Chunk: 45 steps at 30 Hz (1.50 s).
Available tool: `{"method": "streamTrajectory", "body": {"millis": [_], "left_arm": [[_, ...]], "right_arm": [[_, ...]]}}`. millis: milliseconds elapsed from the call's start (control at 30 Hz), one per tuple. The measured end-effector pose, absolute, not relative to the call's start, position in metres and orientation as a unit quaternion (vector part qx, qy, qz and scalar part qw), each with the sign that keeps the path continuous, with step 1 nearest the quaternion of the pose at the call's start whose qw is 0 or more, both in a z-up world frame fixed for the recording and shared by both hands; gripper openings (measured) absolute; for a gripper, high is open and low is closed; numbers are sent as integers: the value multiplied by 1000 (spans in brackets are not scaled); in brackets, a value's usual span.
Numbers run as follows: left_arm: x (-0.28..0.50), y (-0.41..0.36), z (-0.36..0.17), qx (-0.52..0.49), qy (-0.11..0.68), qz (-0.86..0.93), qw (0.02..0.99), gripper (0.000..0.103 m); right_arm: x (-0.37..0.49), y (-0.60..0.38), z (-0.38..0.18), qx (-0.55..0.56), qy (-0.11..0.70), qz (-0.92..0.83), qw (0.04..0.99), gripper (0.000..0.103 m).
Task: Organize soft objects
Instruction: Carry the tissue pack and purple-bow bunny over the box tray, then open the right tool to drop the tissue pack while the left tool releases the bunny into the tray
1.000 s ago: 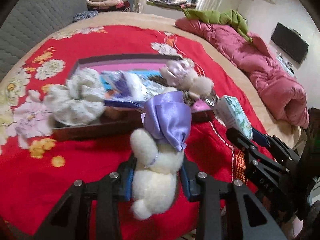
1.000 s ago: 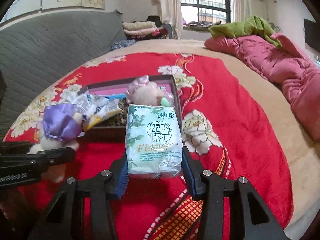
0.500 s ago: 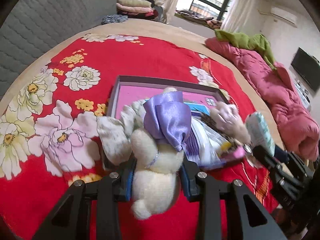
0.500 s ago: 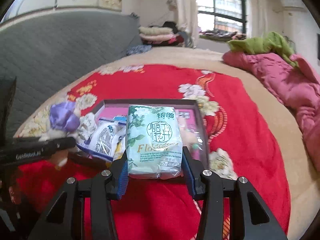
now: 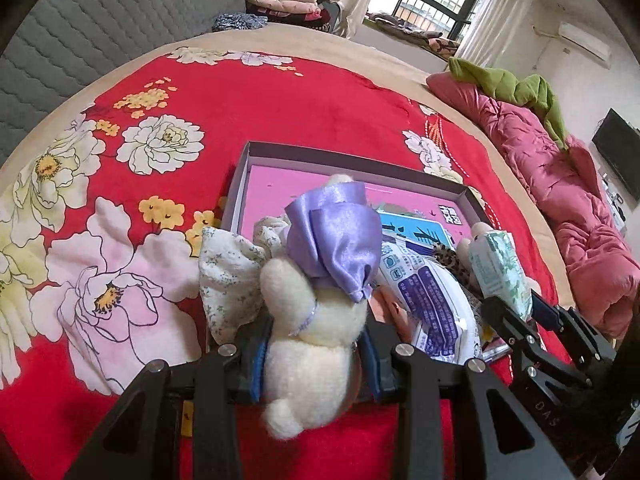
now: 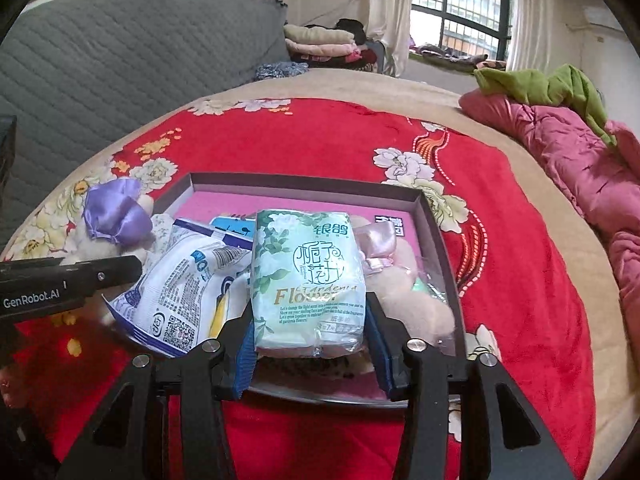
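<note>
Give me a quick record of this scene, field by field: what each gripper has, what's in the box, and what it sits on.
left gripper: shut on plush bunny with purple bow
right gripper: shut on tissue pack
box: open, pink inside, on red floral blanket
in box: white-blue bag, pink-bow plush
at box's left edge: floral pouch
far right: pink quilt

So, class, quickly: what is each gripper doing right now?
Left gripper: shut on the cream plush toy with purple satin bow.
Right gripper: shut on the green floral tissue pack.
</note>
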<state>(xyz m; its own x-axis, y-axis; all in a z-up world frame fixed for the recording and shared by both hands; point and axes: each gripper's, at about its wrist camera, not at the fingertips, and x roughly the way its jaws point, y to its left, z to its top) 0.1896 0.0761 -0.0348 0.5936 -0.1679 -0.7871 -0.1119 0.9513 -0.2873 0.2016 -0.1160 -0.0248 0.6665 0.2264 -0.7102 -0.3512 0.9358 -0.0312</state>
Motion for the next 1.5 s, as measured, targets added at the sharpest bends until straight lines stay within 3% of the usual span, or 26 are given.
{"method": "streamTrajectory", "body": {"millis": [167,333,433,900,1500], "left_arm": [[190,77,-34,-154,449,-15,880,39],[186,75,-28,-154,440,-17,885,57],[182,73,-21,-147,431,-15,890,61],[146,80,8,-133,406,11,904,63],[79,18,22,-74,409,1,909,63]], "right_arm": [[198,-117,-25,-75,373,162,910,55],[189,-123,-16,-74,359,161,916,66],[184,-128,-7,-67,349,159,921,70],[143,-156,20,-41,330,145,932,73],[68,-173,21,-54,334,138,931,73]]}}
